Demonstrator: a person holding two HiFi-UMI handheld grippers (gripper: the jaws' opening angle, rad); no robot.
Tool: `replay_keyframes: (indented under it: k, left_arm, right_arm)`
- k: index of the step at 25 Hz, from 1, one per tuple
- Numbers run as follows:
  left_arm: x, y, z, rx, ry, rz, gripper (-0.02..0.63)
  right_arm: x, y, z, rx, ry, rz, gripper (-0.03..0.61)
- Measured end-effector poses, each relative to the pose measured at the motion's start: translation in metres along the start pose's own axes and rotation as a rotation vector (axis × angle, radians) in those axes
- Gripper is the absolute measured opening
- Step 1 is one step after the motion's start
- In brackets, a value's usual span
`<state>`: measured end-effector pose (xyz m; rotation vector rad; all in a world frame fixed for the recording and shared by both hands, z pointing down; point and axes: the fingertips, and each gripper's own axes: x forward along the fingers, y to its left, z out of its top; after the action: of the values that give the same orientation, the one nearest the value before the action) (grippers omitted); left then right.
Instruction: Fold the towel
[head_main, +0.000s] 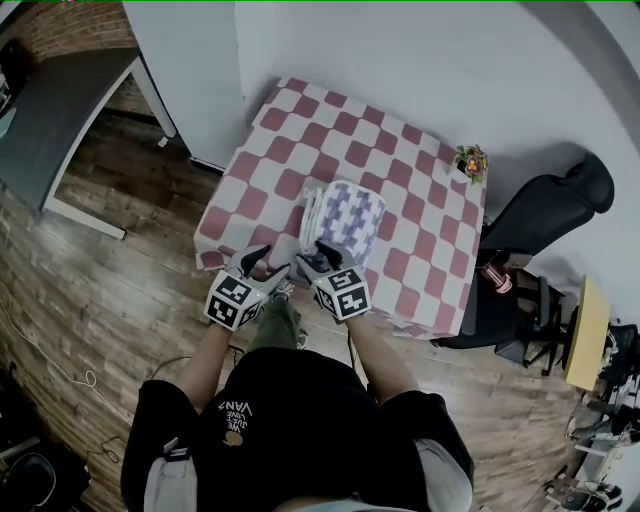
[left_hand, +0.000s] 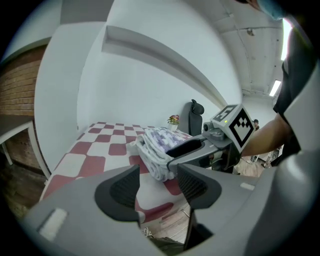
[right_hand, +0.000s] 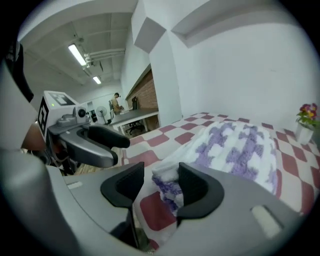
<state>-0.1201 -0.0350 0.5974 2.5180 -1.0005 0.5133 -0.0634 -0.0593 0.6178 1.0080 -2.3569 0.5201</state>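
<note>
Now the towel (right_hand: 240, 145) pokes between the right hand-held gripper (right_hand: 156, 181) jaws.

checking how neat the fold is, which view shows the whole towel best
The head view: the towel shows nearly whole on the checked tablecloth, seen from above. The right gripper view shows only its near end; the left gripper view, its layered side.
</note>
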Motion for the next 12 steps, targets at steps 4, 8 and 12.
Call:
replay_keyframes:
  k: [4, 8, 12]
  left_arm:
    - [-0.001, -0.009, 0.013, 0.029, -0.021, -0.002, 0.212]
    - [-0.002, -0.024, 0.033, 0.062, -0.063, -0.007, 0.212]
    - [-0.006, -0.038, 0.058, 0.097, -0.129, 0.006, 0.212]
  right_arm:
    - [-0.035, -0.012, 0.021, 0.059, -0.13, -0.059, 0.218]
    - [-0.08, -0.024, 0.032, 0.115, -0.232, -0.127, 0.212]
    - [-0.13, -0.033, 0.041, 0.145, -0.339, -0.2, 0.205]
